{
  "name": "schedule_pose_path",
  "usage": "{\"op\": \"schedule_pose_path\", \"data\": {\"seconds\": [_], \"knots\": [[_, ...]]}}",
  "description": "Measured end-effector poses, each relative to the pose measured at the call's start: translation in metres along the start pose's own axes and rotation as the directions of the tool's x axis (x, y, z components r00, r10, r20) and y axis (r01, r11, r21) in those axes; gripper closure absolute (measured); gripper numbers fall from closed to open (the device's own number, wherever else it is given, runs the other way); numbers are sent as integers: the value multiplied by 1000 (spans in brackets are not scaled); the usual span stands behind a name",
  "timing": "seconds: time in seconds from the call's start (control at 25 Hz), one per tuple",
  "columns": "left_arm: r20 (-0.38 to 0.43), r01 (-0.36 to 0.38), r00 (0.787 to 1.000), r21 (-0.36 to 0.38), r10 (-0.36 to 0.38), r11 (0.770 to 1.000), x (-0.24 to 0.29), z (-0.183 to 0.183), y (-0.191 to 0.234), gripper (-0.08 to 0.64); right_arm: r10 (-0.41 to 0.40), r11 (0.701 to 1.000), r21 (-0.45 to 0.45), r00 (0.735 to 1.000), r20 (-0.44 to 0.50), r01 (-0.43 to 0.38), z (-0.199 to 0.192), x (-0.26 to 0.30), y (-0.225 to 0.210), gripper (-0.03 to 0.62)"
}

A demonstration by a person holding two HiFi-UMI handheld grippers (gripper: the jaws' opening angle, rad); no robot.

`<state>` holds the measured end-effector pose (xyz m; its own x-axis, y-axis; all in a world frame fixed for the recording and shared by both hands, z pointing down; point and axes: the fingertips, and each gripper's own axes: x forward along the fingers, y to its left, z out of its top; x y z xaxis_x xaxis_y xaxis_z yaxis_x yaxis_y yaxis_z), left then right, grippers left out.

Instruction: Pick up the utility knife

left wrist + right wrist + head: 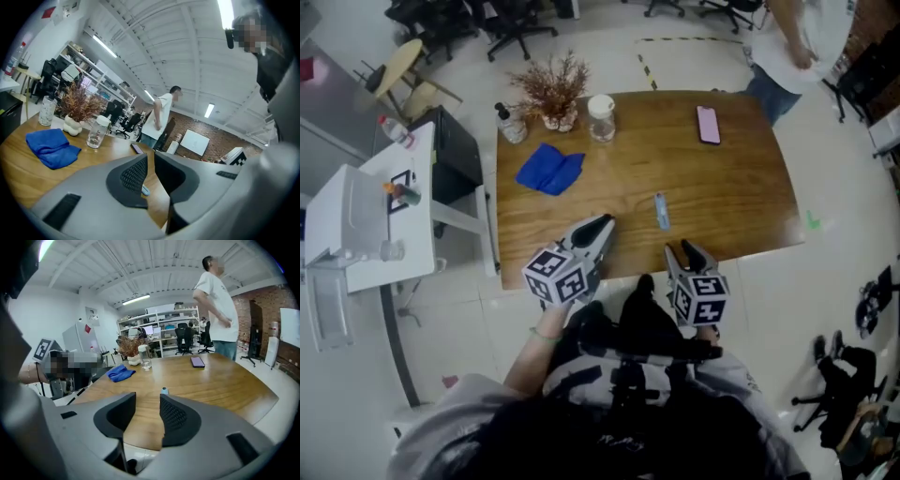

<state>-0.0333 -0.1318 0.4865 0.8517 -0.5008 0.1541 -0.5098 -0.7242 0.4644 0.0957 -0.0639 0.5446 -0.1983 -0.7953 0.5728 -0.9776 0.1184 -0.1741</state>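
Note:
The utility knife (661,210), slim and light blue, lies on the wooden table (731,192) near its front edge. In the right gripper view the knife (164,390) shows just beyond the jaw tips. My right gripper (681,249) hangs over the table's front edge, a little short and right of the knife, open (147,397) with nothing between its jaws. My left gripper (605,223) points at the table left of the knife. Its jaws (151,157) stand a narrow slit apart and hold nothing. Through that slit I see part of the knife (146,190).
A blue cloth (549,170) lies at the table's left. Behind it stand a bottle (512,124), a vase of dried plants (555,98) and a glass jar (601,117). A phone (708,124) lies far right. A person (797,47) stands beyond the table.

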Motion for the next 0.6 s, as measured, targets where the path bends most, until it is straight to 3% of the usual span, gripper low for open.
{"op": "schedule_pose_path", "data": {"seconds": [0.28,0.6], "knots": [[57,-161,985,-41,163,986,19,10,14,518,28,999,-22,988,-155,-32,0,96,-53,356],[80,-309,946,-70,314,948,15,9,25,518,0,990,-131,938,-347,-49,-42,172,-54,342]]}}
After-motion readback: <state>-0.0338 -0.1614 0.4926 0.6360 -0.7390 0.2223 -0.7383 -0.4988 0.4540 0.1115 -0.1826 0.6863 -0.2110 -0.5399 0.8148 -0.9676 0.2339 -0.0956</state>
